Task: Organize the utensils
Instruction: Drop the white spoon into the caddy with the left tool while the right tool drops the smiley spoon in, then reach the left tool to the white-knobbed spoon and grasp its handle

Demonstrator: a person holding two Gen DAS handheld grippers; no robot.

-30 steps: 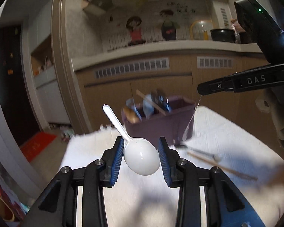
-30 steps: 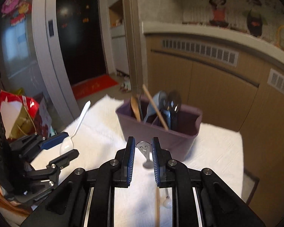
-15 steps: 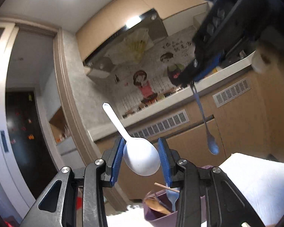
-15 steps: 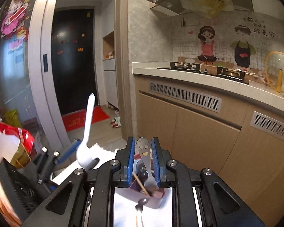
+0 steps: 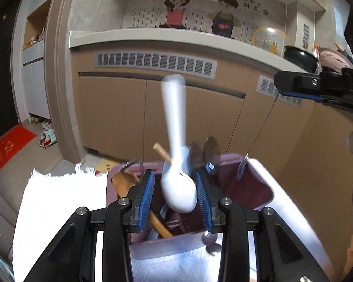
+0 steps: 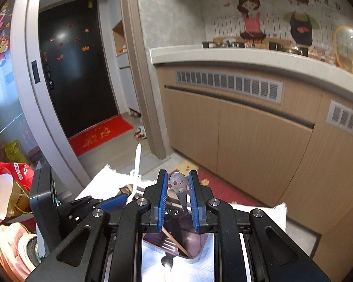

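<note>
Nearest me, my left gripper (image 5: 175,193) had its blue pads clamped on the bowl of a white spoon (image 5: 177,183), its handle standing up and blurred. Just beyond and below sat the purple caddy (image 5: 258,188) on the white cloth (image 5: 58,202), holding a wooden spatula (image 5: 122,183), a chopstick (image 5: 161,152) and several metal utensils whose kinds I could not tell. A metal spoon (image 5: 213,246) lay on the cloth against the caddy's near wall. My right gripper (image 6: 176,202), narrow, pinched the smiley-faced handle of a steel spoon (image 6: 177,184), which hung down over the right end of the caddy. Farther off ran the wooden cabinets (image 5: 195,115) and counter (image 5: 176,37).

A second before, both grippers had been short of the caddy, over the cloth; now both spoons hung above it, the white spoon's handle turned more upright. Neither grip had changed.
</note>
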